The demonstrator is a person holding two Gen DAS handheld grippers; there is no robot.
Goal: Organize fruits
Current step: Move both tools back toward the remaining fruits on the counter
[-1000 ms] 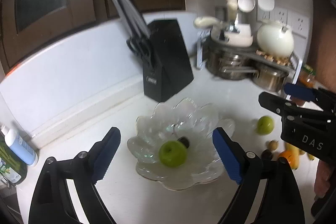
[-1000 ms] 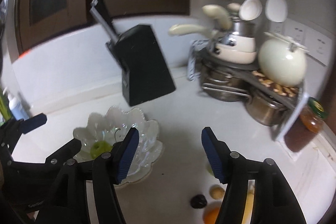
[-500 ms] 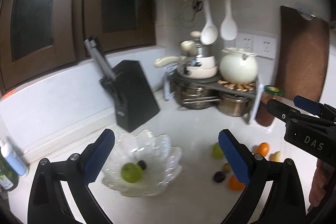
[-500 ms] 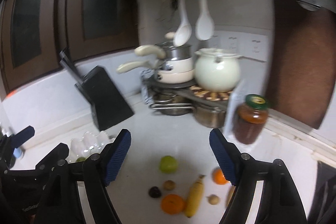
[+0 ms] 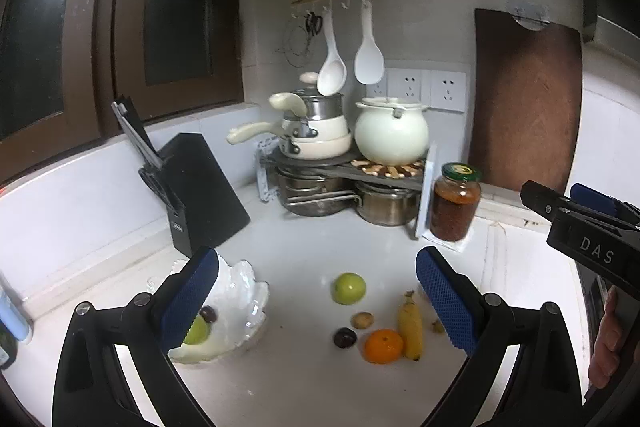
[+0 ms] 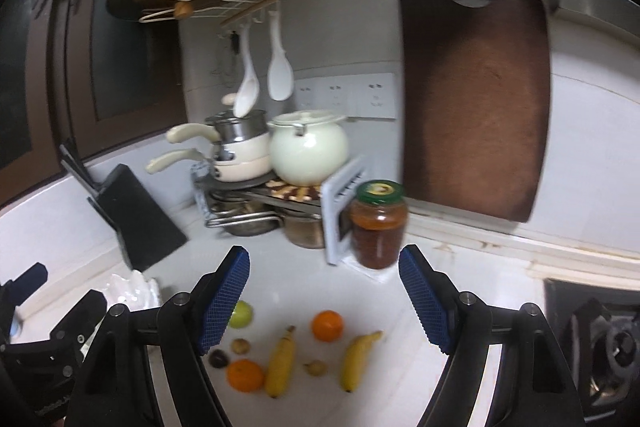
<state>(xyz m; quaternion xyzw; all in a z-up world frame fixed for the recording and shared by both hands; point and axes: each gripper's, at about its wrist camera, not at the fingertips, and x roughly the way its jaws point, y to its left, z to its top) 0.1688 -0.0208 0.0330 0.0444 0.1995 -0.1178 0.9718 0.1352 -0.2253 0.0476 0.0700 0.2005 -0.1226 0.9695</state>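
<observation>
**White counter, fruit loose beside the bowl**

Counter (image 5: 304, 383) first: right of the bowl (image 5: 240, 303), holding an apple (image 5: 196, 331), lie bananas (image 6: 282, 361), oranges (image 6: 327, 325), another apple (image 5: 349, 287). Left gripper (image 5: 316, 299) and right gripper (image 6: 324, 301) have just been opening, gaping, empty.

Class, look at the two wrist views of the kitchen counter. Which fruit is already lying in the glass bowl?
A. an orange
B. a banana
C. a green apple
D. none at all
C: in the left wrist view a green apple lies inside the glass bowl beside a small dark fruit, while both bananas and both oranges lie out on the counter.
</observation>
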